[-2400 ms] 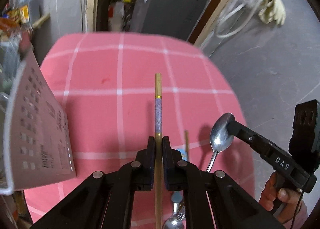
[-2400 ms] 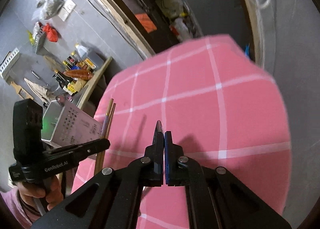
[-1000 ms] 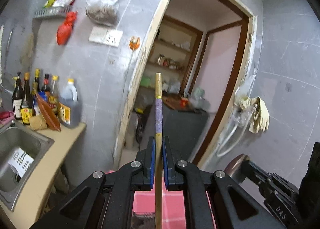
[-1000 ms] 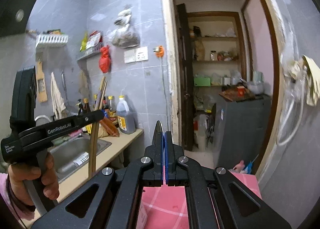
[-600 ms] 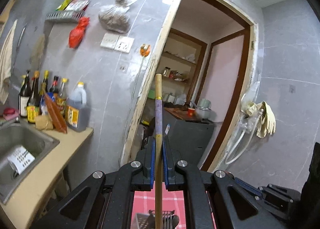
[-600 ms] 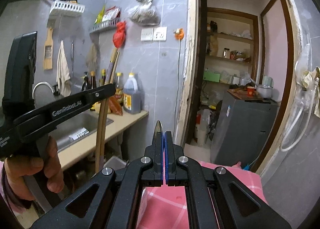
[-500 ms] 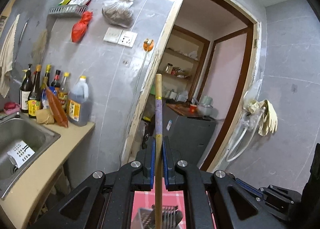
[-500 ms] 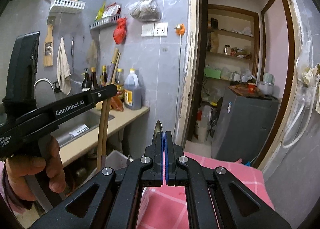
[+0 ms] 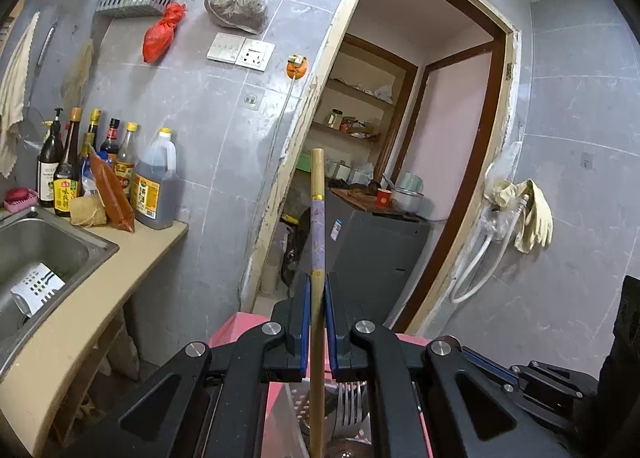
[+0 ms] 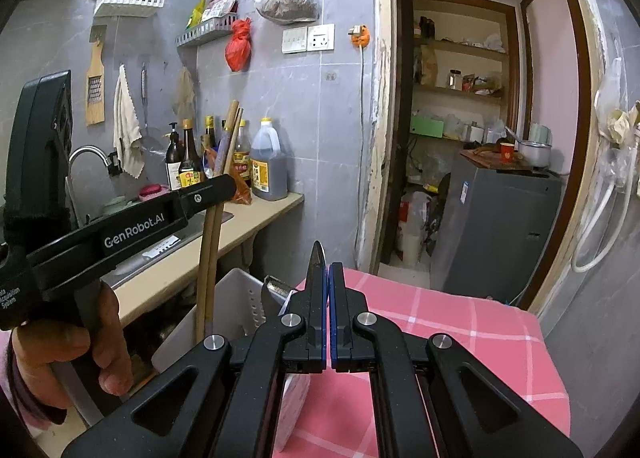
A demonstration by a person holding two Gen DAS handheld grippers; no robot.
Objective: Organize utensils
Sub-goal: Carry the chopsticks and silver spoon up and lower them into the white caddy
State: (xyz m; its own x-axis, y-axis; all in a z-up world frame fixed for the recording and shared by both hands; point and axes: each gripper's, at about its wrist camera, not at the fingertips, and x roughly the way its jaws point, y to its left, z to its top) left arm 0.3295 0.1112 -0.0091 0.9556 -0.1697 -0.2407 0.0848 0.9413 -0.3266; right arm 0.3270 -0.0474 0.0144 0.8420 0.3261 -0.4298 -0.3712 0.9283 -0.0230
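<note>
Left gripper: clamped on chopsticks — long axis upright.
Right gripper: shut on spoon, edge-on.
Utensil holder: directly below chopsticks — left hand nearer.

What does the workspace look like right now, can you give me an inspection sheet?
Surface: pink checked tablecloth.
Job's things: chopsticks upright, lower ends in the white utensil basket; fork below them.
Clutter: sauce bottles on the counter beside the sink.
Grippers: left gripper shut on the chopsticks; right gripper shut on a thin metal piece.
Cables: white hose on the wall.
Surroundings: grey tiled wall, open doorway.
</note>
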